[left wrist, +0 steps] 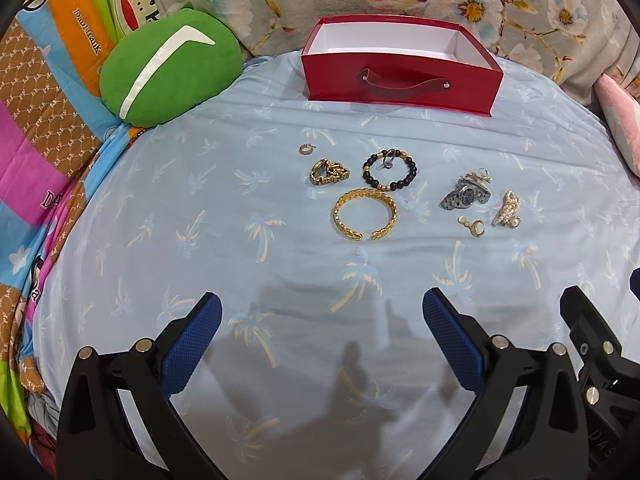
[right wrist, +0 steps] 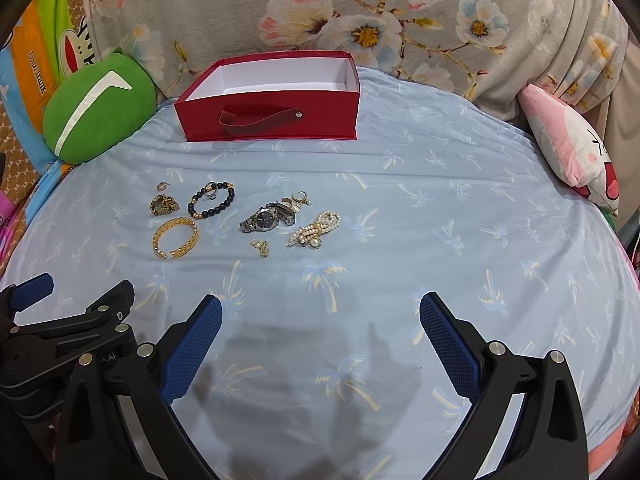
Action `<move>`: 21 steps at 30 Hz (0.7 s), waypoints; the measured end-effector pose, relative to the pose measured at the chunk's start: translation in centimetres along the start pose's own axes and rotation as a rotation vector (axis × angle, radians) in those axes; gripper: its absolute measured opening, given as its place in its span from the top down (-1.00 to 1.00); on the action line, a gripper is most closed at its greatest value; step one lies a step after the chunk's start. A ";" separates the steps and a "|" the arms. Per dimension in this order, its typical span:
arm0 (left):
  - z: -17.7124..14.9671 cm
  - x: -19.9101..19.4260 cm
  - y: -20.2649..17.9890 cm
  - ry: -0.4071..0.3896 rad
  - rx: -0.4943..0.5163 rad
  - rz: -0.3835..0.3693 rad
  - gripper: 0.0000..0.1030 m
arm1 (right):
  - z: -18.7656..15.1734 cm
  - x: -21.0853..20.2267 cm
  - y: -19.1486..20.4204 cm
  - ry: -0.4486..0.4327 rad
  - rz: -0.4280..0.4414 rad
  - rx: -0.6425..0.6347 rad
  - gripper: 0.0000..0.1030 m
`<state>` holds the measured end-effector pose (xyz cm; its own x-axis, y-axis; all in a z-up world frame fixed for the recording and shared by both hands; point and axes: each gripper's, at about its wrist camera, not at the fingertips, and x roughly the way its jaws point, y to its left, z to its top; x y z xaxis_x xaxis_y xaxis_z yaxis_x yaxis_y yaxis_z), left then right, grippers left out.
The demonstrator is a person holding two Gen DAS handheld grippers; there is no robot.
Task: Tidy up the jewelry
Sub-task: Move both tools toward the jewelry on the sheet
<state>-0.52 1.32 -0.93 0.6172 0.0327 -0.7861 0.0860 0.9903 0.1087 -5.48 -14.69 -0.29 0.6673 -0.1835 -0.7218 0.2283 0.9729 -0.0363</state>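
Jewelry lies on a light blue sheet [left wrist: 200, 208]: a gold open bangle [left wrist: 365, 214] [right wrist: 175, 237], a black bead bracelet [left wrist: 389, 169] [right wrist: 212, 199], a gold chain watch [left wrist: 329, 173] [right wrist: 163, 204], a silver watch [left wrist: 466, 195] [right wrist: 267, 215], a pearl piece [left wrist: 507, 209] [right wrist: 315, 229], small earrings [left wrist: 473, 226] [right wrist: 261, 247] and a small ring [left wrist: 307, 149]. An empty red box [left wrist: 400, 80] [right wrist: 268, 116] with a strap handle stands behind them. My left gripper [left wrist: 322, 314] is open and empty, well short of the bangle. My right gripper [right wrist: 320, 314] is open and empty, nearer than the pearls.
A green cushion [left wrist: 168, 72] [right wrist: 96, 112] lies left of the box. A floral blanket [right wrist: 360, 12] rises behind. A pink cushion [right wrist: 572, 148] sits at the right. A colourful quilt [left wrist: 48, 120] borders the left edge.
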 end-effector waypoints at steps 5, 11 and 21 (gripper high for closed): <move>0.0 0.0 0.2 0.001 -0.001 0.001 -0.91 | -0.1 0.1 0.1 0.001 -0.001 -0.002 -0.90; -0.1 0.1 0.2 0.001 -0.001 0.002 -0.91 | -0.1 0.2 0.3 0.002 -0.001 -0.003 -0.90; -0.2 0.4 0.5 0.006 -0.003 0.000 -0.91 | -0.2 0.7 0.6 0.008 -0.002 -0.006 -0.90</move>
<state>-0.34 1.82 -1.32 0.6121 0.0339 -0.7900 0.0834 0.9907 0.1072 -5.02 -14.19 -0.99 0.6609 -0.1845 -0.7275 0.2257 0.9733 -0.0418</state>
